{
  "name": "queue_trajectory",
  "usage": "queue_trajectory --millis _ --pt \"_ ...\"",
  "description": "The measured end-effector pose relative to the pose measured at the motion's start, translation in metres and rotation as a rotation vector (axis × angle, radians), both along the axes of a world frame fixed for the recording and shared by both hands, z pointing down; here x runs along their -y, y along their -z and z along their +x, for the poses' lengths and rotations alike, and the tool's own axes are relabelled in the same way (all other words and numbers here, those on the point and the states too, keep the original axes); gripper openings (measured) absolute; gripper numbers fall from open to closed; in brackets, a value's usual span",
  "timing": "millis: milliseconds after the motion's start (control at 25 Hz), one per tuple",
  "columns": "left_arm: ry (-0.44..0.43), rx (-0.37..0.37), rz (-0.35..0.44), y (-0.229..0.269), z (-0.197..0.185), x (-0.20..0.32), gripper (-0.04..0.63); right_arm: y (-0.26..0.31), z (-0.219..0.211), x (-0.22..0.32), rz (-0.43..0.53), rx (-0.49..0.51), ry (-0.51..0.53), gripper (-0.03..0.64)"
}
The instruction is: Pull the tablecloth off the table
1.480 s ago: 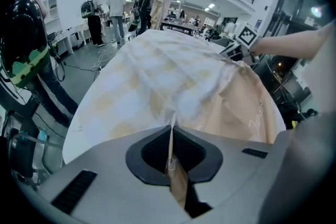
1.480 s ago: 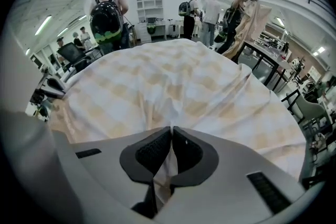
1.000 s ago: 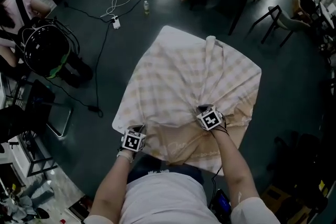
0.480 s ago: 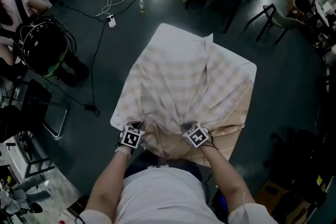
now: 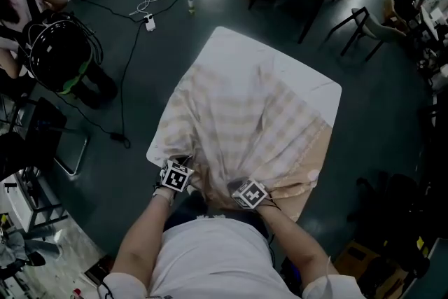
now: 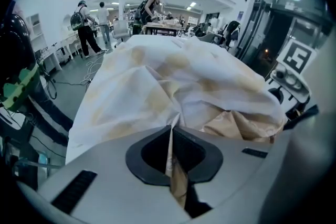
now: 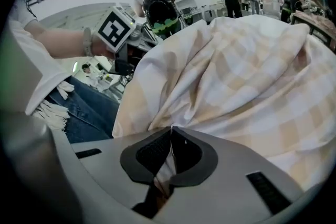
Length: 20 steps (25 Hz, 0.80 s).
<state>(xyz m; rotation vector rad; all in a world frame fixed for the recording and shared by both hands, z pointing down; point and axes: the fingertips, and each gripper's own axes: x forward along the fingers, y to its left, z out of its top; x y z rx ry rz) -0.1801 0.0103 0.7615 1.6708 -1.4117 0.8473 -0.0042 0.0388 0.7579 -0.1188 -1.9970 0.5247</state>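
A cream-and-beige checked fabric tablecloth (image 5: 238, 115) is being pinched at its near edge by both tools. A fold is being clamped in the closed left tool (image 6: 172, 128), and another in the closed right tool (image 7: 171, 134) close by. The cloth is lying gathered over the near part of the white square worktop (image 5: 280, 66), whose far side is showing bare. The drag-off is judged to be partway through. A further pull toward the person is being called for, with both grips kept tight.
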Motion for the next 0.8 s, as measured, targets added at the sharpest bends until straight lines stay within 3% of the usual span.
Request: queue_trajectory --millis 240,560,800 --pt "0.005 -0.005 -0.007 0.004 0.000 -0.004 0.015 0.002 -0.001 -0.030 -0.060 0.022 0.072 0.031" --pt "0.013 -0.014 0.005 0.001 0.003 0.000 0.015 0.001 0.001 -0.032 -0.080 0.053 0.115 0.032" --pt "0.026 -0.094 -0.071 0.005 0.001 -0.007 0.017 0.005 0.006 -0.028 -0.145 0.066 0.145 0.034"
